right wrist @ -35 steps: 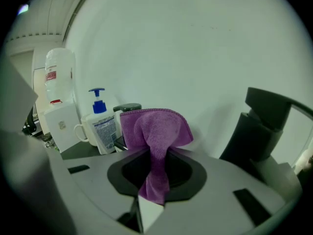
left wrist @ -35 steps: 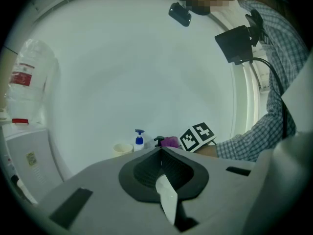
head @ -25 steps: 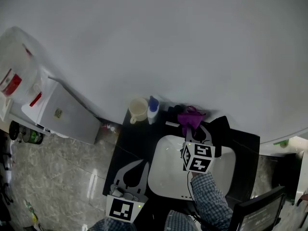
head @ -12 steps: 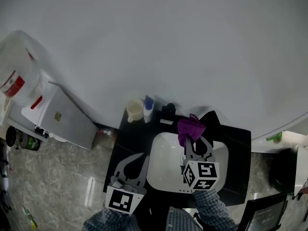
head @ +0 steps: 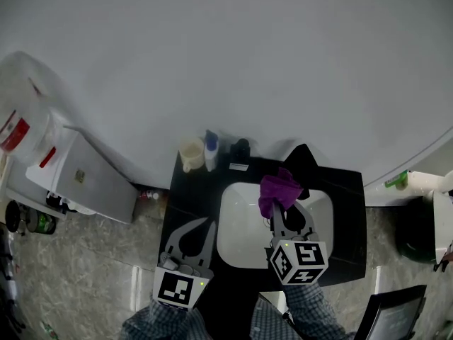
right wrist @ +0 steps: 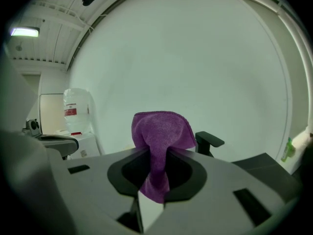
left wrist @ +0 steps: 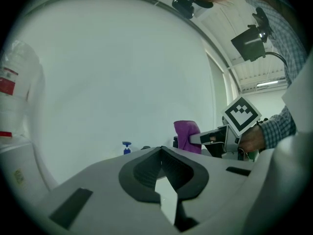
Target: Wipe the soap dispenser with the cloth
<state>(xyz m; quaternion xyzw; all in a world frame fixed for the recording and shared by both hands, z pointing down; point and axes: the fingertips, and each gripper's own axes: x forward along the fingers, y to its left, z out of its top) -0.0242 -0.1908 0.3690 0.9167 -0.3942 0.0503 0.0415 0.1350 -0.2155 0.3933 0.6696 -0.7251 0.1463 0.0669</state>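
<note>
Cloth [head: 278, 188] farther back over sink [head: 237, 243] now, clamped in right claw [head: 284, 205], well apart from soap dispenser [head: 211, 149].

This is looking like a wash corner, maybe in an office. A white sink [head: 241, 234] is sitting in a black surface [head: 190, 204] against a plain white wall [head: 248, 62]. A cup [head: 190, 154] and a soap bottle [head: 211, 150] are standing by the tap [head: 242, 149]. A water cooler [head: 81, 183] with a big bottle [head: 20, 127] is standing beside it on a shiny stone floor [head: 85, 268].
</note>
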